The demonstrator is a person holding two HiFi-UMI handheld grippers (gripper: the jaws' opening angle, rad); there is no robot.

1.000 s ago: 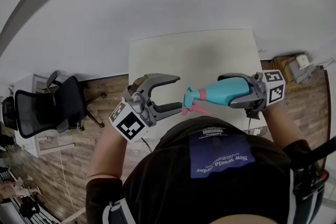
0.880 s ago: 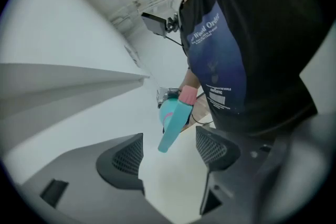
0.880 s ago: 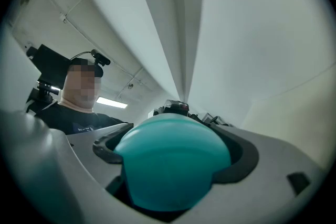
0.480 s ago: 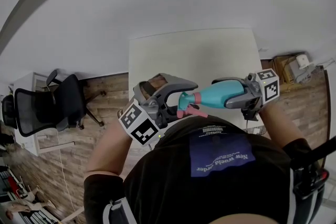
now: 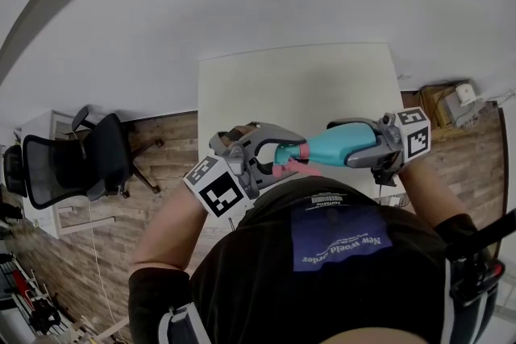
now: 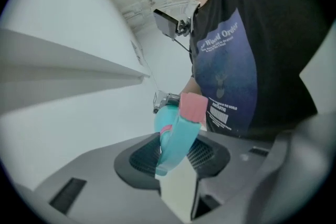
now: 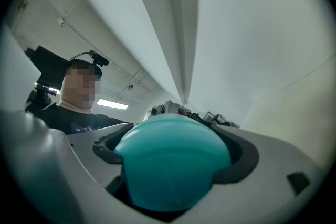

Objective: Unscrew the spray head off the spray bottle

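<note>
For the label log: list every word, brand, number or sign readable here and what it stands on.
"New World Order": blue print on the person's black shirt, upside down in the head view.
Smaller lines lower on that print: too small to read.
Spray bottle: no label visible.
Marker cubes: square patterns, no letters.

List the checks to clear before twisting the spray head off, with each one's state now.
1. The right gripper clamps the spray bottle: ok.
2. The spray head sits between the left gripper fingers, which have just been closing: ok.
3. That grip is firm enough to turn: cannot tell.
4. The pink trigger is clear of the fingers: cannot tell.
5. The bottle hangs clear of the table: ok.
</note>
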